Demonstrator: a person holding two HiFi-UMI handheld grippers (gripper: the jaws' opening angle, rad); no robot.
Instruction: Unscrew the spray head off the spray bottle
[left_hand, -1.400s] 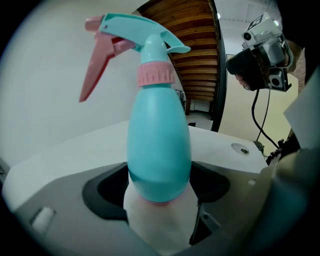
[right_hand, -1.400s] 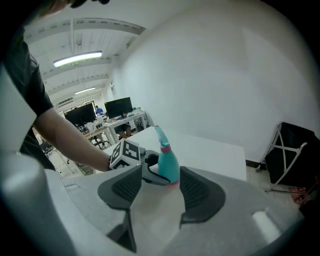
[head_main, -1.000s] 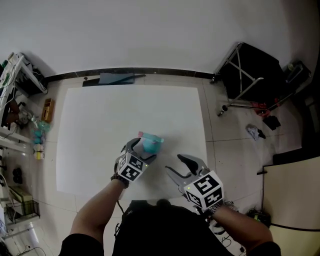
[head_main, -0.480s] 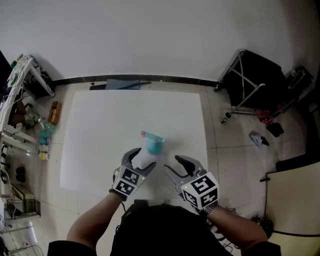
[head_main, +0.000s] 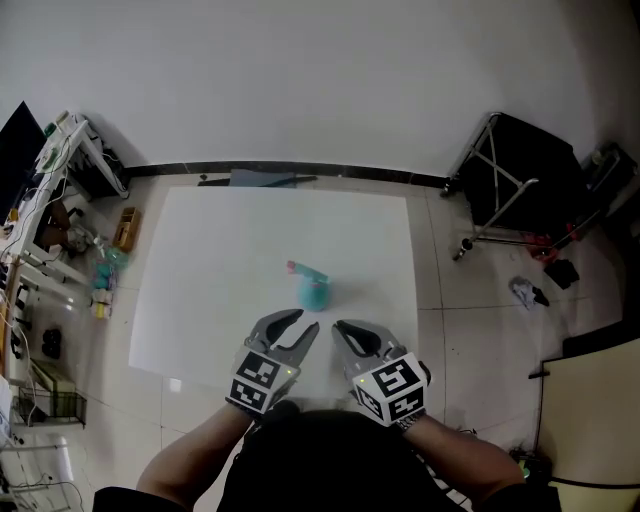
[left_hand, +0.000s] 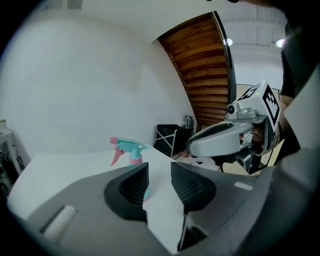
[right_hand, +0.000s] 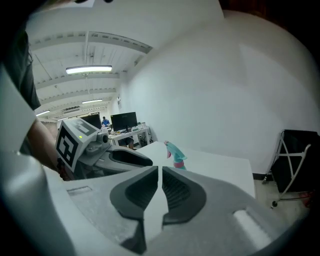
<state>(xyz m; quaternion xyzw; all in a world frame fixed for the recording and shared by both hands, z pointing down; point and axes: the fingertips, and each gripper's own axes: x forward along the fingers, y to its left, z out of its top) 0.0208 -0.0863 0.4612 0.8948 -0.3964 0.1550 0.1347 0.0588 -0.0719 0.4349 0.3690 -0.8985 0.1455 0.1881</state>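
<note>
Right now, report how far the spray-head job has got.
Done: nothing visible; the spray head sits on the spray bottle, upright on the table. In hand: nothing; left gripper and right gripper have just been closing, empty, short of the bottle. Remaining: grip and unscrew.

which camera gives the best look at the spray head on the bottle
The left gripper view: the spray head stands side-on, with pink trigger, teal top and pink collar distinct. The head view shows it small from above; the right gripper view shows it small and far off.
</note>
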